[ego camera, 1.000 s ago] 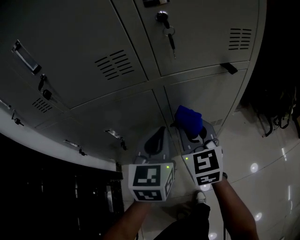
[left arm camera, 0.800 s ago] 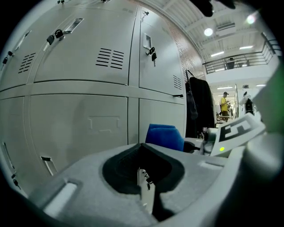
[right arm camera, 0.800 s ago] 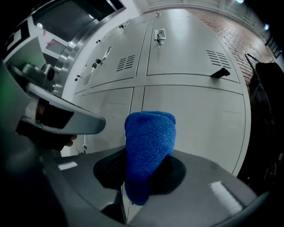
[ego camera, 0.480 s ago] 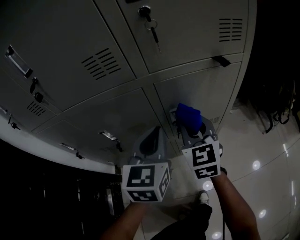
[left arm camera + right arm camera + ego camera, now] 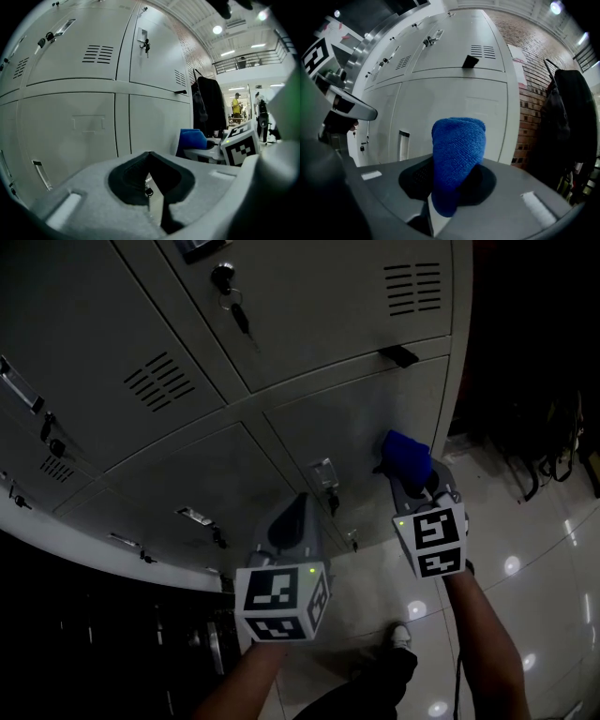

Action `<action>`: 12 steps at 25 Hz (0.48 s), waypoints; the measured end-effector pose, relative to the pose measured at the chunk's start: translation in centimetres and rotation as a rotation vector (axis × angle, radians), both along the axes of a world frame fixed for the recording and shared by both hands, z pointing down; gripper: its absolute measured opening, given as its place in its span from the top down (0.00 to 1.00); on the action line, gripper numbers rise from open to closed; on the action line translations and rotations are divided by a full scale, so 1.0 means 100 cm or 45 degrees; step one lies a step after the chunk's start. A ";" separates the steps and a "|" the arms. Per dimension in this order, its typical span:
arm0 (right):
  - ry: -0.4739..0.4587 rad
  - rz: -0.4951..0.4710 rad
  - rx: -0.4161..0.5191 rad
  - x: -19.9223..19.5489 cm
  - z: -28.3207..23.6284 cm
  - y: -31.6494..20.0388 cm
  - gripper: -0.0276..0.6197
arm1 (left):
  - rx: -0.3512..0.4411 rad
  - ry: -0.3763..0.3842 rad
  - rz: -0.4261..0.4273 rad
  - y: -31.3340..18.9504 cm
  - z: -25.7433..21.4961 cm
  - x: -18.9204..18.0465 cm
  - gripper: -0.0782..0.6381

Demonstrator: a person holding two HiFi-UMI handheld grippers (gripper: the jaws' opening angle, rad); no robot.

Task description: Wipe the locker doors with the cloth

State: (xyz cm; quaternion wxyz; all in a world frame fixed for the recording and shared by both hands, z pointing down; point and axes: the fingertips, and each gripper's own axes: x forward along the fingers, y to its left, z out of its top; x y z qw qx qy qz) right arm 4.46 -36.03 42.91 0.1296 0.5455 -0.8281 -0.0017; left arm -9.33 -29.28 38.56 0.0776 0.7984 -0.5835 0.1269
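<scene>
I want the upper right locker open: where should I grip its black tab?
Pinch the black tab where it juts from the door at its lower edge, probably coming straight at the door, jaws above and below its thin flat blade.

The blue cloth (image 5: 405,457) is bunched at the nose of the right gripper (image 5: 410,476), in front of a grey locker door (image 5: 366,413). Left of the cloth and lower, the left gripper (image 5: 301,504) has its jaws drawn to a point. Up and left of the cloth, a key (image 5: 236,307) dangles from a lock. Below and right of the cloth lies glossy floor (image 5: 544,606).
</scene>
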 end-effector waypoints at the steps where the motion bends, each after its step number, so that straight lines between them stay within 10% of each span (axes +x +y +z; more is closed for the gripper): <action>1: 0.001 0.019 -0.003 0.011 0.002 -0.003 0.83 | 0.004 -0.008 0.005 0.000 0.001 0.002 0.90; 12: 0.027 0.121 -0.040 0.070 0.028 -0.024 0.83 | -0.047 0.014 -0.032 -0.009 0.021 0.009 0.90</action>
